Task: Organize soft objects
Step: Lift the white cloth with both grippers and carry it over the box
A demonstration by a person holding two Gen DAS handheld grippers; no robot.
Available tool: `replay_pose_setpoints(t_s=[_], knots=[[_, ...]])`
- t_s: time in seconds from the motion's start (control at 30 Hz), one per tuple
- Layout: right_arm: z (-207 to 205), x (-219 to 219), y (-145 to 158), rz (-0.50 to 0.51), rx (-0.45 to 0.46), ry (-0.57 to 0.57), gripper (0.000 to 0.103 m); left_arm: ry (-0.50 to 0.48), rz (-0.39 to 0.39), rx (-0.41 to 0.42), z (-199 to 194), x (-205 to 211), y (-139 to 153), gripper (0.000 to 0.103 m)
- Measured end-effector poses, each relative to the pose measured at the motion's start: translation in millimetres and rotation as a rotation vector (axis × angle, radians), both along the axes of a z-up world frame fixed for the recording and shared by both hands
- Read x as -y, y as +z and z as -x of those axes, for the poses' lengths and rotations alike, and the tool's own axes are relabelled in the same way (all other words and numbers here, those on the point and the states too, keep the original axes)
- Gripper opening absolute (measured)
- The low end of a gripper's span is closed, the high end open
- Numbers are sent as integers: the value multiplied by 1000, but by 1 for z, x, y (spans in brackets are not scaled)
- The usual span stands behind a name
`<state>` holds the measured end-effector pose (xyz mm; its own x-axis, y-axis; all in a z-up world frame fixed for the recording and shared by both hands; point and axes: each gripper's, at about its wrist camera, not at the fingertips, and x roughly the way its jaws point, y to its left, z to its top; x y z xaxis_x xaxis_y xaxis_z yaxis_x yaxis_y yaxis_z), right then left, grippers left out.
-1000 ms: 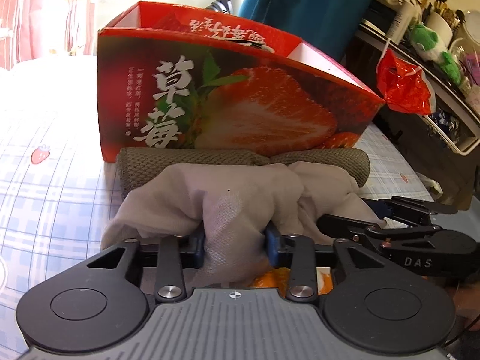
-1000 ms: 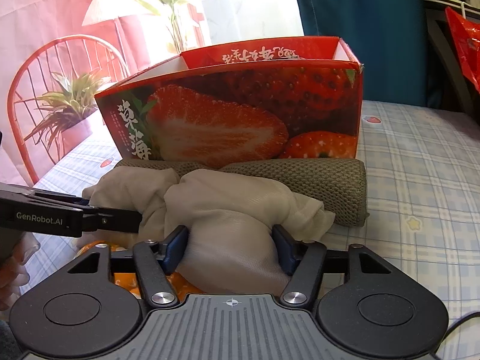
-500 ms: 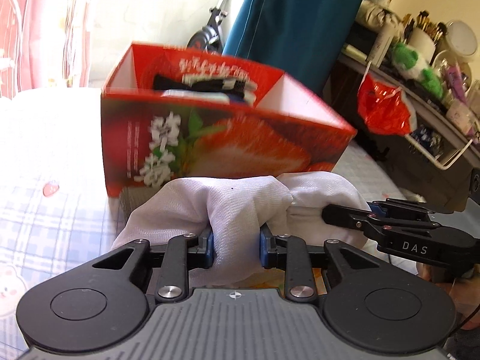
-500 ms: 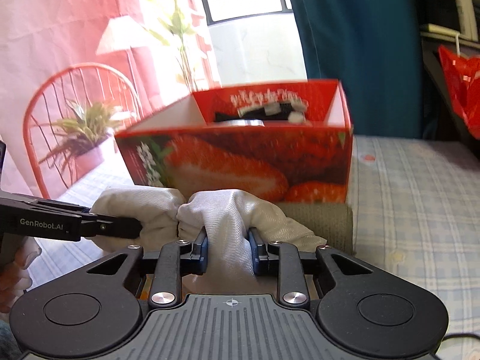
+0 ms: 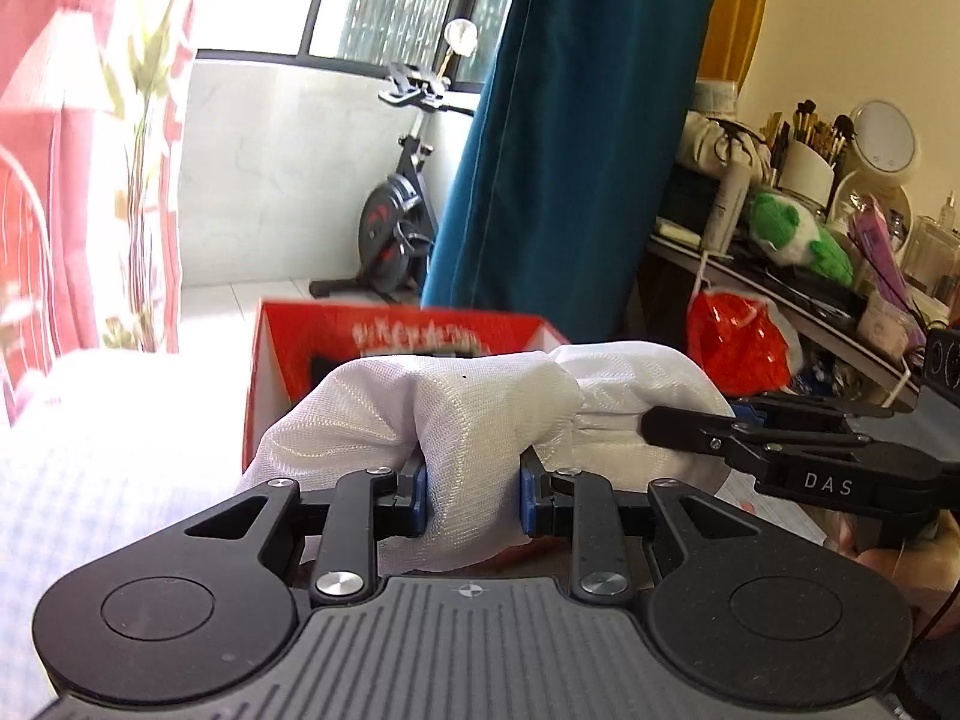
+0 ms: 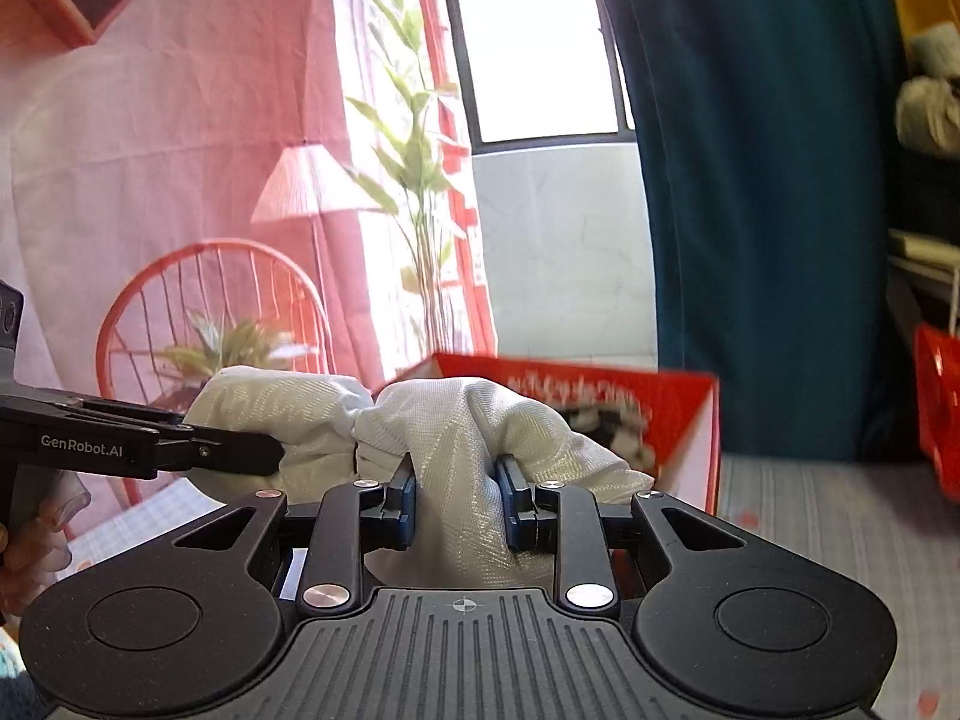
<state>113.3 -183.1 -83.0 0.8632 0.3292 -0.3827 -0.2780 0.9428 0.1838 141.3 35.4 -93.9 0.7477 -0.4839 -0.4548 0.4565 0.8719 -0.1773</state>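
Left hand-held gripper (image 5: 471, 495): mine, clamped on the left half of the white cloth (image 5: 456, 414); the pads bite into a fold, so the grip looks firm.
Cloth: bunched into a loose roll, hanging between my two tools, clear of the worktop (image 6: 840, 516).
Right hand-held gripper (image 6: 457, 501): closed on the right half of the same cloth; in the left view it reaches in from 3 o'clock.
Red box (image 6: 690, 414): open top, at 12 o'clock just behind the cloth; something dark and white already lies inside, blurred.
Step in hand: I judge I am carrying the roll up and over the near wall of the box.
Doing it well: keep both ends level and the same distance apart so the roll doesn't sag or unwind; clear the rim fully before going forward; lower into free space, then let go with both together.
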Motion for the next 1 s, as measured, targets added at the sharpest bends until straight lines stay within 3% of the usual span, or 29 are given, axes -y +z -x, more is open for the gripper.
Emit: replay_pose_setpoints(t_s=[0.17, 0.4, 0.6, 0.7, 0.87, 1.0], knots=[[-45, 5, 16, 28, -42, -8, 24, -8, -22, -66, -44, 5, 14, 29], [-102, 10, 3, 41, -152, -44, 23, -7, -110, -90, -94, 25, 9, 29], [-132, 13, -29, 62, -305, -46, 23, -7, -103, -273, -128, 27, -25, 29], [-138, 8, -46, 100, -372, -12, 22, -17, -82, -326, -138, 25, -36, 37], [-138, 12, -55, 104, -424, -13, 21, -58, -113, -316, -137, 21, -31, 54], [-138, 14, -54, 107, -441, 6, 21, -66, -129, -270, -136, 17, -13, 53]])
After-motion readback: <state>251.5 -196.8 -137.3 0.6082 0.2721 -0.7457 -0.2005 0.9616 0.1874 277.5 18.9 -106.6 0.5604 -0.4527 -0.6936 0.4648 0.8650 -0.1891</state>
